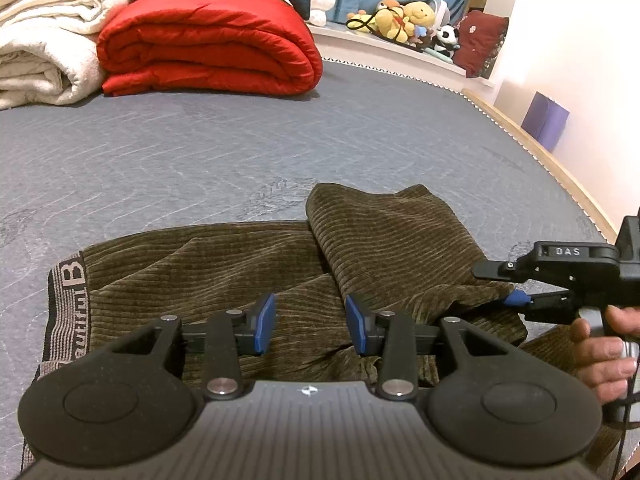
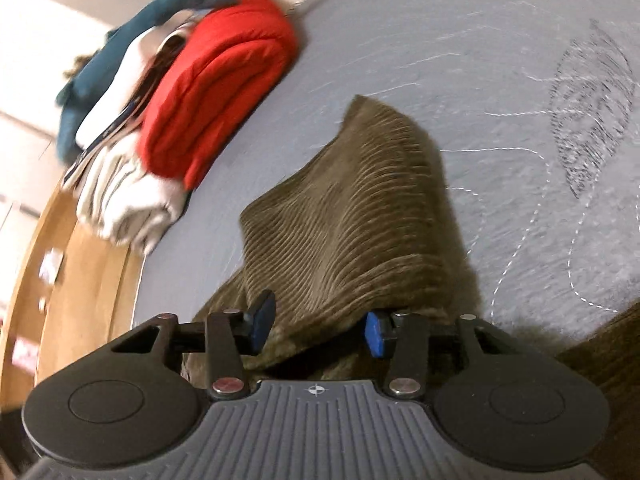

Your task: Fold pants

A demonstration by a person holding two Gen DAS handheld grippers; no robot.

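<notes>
Olive corduroy pants [image 1: 248, 276] lie crumpled across the grey bed [image 1: 200, 160], waistband leftward — the left gripper [image 1: 310, 324] hovers wide open above them, the right gripper [image 2: 316, 326] straddling a raised fold without visibly pinching it.

The supporting surface is a bed [image 1: 200, 152] with a grey-blue quilted mattress cover stitched in pale wavy lines. A pair of olive-brown corduroy pants [image 1: 248, 272] lies crumpled on its near part, the striped waistband [image 1: 66, 300] at the left. At the far left edge rest a folded red quilt [image 1: 208, 44] and, touching it, a roll of cream blankets [image 1: 44, 48]. A wooden frame edge [image 1: 552, 168] borders the mattress at right.
</notes>
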